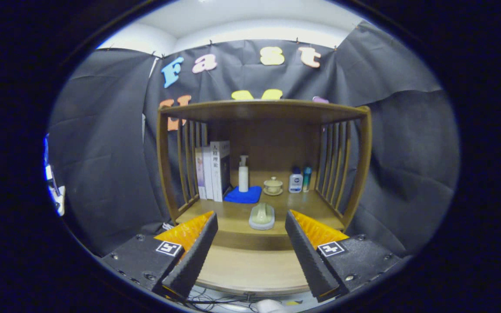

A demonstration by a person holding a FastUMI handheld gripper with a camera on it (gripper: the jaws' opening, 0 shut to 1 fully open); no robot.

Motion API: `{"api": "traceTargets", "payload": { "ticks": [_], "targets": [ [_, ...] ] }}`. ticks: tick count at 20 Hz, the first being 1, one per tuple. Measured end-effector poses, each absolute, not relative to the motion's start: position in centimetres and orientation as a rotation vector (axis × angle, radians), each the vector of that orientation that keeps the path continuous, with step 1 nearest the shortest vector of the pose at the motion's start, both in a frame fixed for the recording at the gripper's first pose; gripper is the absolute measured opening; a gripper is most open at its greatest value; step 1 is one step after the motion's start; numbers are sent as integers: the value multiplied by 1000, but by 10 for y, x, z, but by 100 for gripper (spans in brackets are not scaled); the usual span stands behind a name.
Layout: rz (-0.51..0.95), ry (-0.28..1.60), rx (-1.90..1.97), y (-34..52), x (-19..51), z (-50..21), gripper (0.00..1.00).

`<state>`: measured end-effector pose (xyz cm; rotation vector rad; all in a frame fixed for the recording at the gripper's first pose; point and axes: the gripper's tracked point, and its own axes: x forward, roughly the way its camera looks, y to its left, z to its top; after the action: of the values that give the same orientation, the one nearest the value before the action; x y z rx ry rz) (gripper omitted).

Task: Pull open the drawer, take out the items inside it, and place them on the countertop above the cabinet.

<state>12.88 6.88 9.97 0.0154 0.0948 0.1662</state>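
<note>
A wooden cabinet (262, 111) with slatted sides stands ahead of me. A pale, rounded oblong item (262, 216) lies on its countertop (233, 213) near the front edge, just beyond my fingertips and between them. Below the countertop's front edge a lighter wooden surface (252, 267) juts out toward me between my fingers; it looks like the pulled-out drawer, and I see nothing lying on the part that shows. My gripper (251, 215) is open, its fingers wide apart and touching nothing.
Further back on the countertop stand upright books (213, 170), a white pump bottle (243, 174) on a blue cloth (243, 195), a small lidded cup (273, 185) and two small bottles (299, 179). Cables (215, 300) lie on the floor below.
</note>
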Motion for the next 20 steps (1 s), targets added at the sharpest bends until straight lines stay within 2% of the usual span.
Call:
{"api": "traceTargets", "payload": {
  "ticks": [9, 14, 20],
  "targets": [
    [102, -113, 76, 38, 53, 63, 98],
    [41, -19, 41, 25, 53, -19, 99],
    [44, 96, 20, 38, 58, -104, 100]
  ]
}}
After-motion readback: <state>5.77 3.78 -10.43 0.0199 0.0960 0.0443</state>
